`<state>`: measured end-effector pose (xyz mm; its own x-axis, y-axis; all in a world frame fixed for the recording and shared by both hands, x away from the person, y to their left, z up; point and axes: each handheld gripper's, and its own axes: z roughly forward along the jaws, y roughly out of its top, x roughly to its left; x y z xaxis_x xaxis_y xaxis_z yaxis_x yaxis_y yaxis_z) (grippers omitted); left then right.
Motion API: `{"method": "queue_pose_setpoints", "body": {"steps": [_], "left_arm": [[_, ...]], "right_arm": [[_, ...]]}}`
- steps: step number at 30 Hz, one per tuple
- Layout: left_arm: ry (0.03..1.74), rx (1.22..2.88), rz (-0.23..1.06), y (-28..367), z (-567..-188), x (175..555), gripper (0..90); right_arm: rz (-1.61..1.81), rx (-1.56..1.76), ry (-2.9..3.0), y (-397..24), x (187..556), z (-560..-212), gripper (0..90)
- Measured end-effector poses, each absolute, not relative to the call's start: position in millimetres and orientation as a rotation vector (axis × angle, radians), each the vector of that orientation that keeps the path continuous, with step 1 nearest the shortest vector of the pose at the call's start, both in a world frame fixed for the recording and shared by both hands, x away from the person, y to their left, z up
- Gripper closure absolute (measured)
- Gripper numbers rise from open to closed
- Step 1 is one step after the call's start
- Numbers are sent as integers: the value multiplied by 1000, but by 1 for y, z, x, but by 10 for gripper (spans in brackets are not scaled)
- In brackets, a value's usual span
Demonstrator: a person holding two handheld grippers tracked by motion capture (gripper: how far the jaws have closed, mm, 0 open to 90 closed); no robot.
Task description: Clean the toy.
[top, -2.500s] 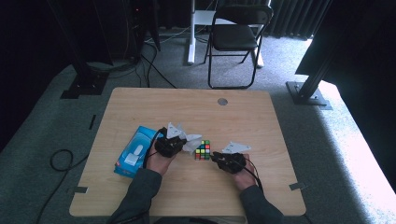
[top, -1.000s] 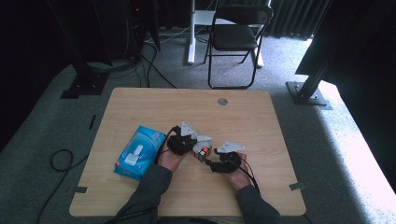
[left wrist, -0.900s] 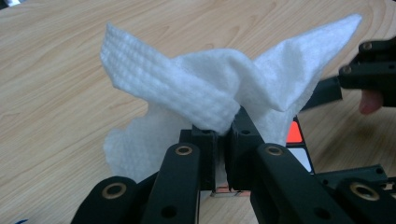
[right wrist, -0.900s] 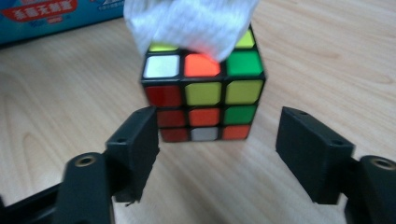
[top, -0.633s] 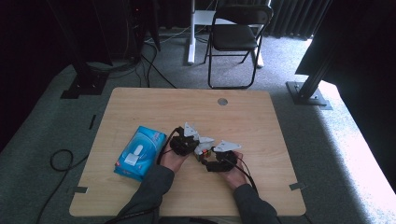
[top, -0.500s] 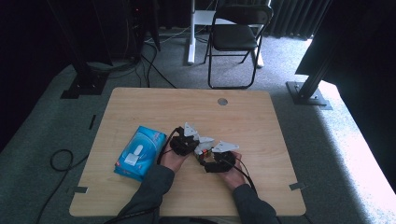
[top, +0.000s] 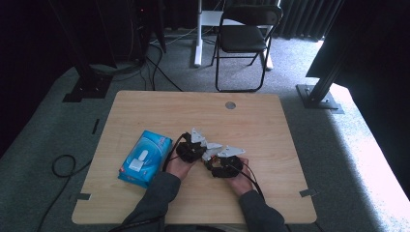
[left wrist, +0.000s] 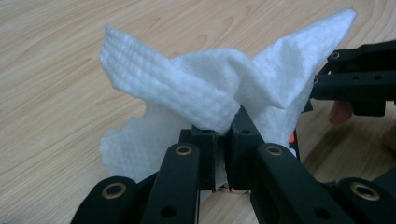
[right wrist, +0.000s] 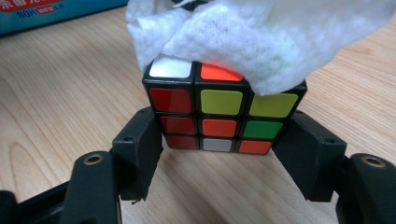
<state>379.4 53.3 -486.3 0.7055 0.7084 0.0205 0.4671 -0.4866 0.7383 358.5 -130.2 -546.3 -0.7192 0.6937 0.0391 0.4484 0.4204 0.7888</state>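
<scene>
Left gripper pinched tight on a white wipe, wipe draped over the top of the puzzle cube. Right gripper straddles the cube's lower rows, jaws flanking both sides; they have just been closing in, left pad at the cube's side, right pad just beside it, firm contact hard to tell. Cube sits on the table slightly toward the near edge, about midway between left and right edges, between both hands. Blue tissue pack lies near the left edge, just beside the left hand. Far half of the table and right side toward the right edge lie bare; small round grommet near the far edge.
</scene>
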Motion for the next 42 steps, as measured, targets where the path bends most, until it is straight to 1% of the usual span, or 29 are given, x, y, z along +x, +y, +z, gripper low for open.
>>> {"method": "queue_pose_setpoints", "body": {"steps": [18, 29, 37, 42], "left_arm": [[883, 2163, 392, 56, -488, 376, 841], [830, 2148, 327, 55, -490, 365, 841], [780, 2165, 319, 53, -490, 361, 838], [755, 2164, 289, 52, -490, 359, 838]], "right_arm": [[1177, 956, 2379, -130, 356, -546, 343], [1177, 966, 2378, -130, 356, -546, 343], [1176, 968, 2376, -130, 355, -546, 343], [1177, 968, 2375, -130, 355, -546, 343]]}}
